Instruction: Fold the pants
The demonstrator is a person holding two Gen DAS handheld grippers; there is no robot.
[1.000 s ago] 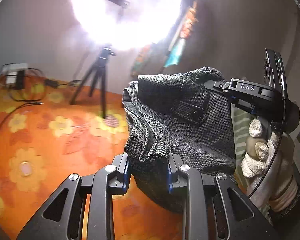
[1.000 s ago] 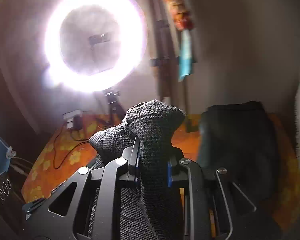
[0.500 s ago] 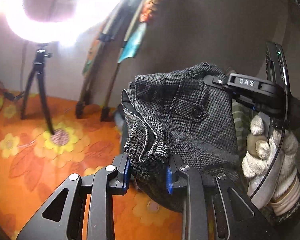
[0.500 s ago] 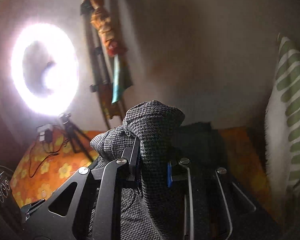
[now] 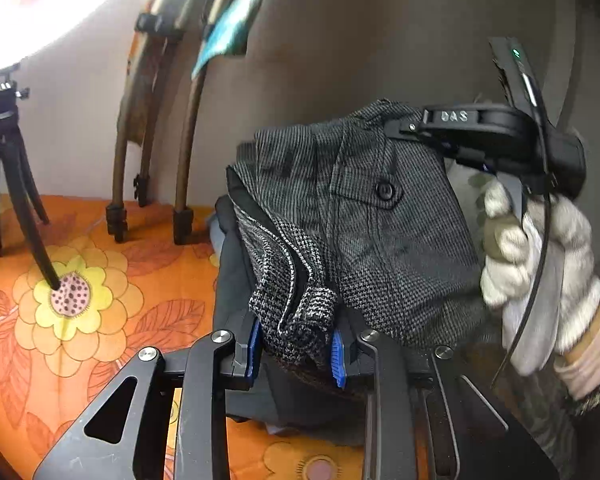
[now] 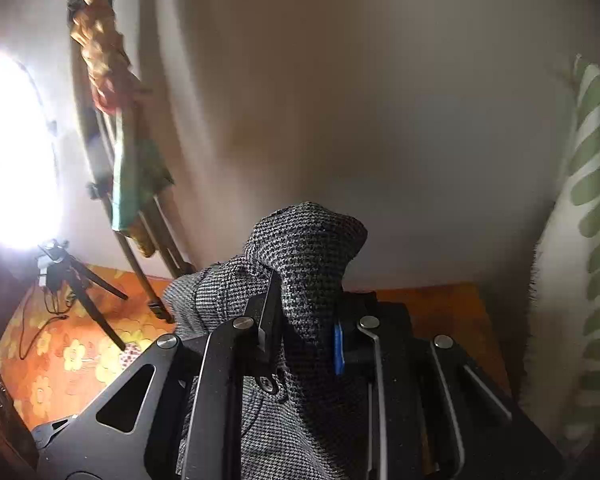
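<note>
grey houndstooth pants (image 5: 380,232) hung bunched in air between both grippers, above orange floral sheet (image 5: 100,280) and dark folded garment (image 5: 236,280). left gripper (image 5: 296,348) pitched downward, jaws narrowed, clamped on waistband fold. right gripper (image 6: 304,340) likewise pitched down, jaws pinched on raised fabric peak. left view alone showed gloved hand (image 5: 540,264) gripping right gripper's handle, plus button pocket (image 5: 384,191). right view alone showed green-striped pillow (image 6: 592,216). tripod (image 5: 16,184) stood near wall.
</note>
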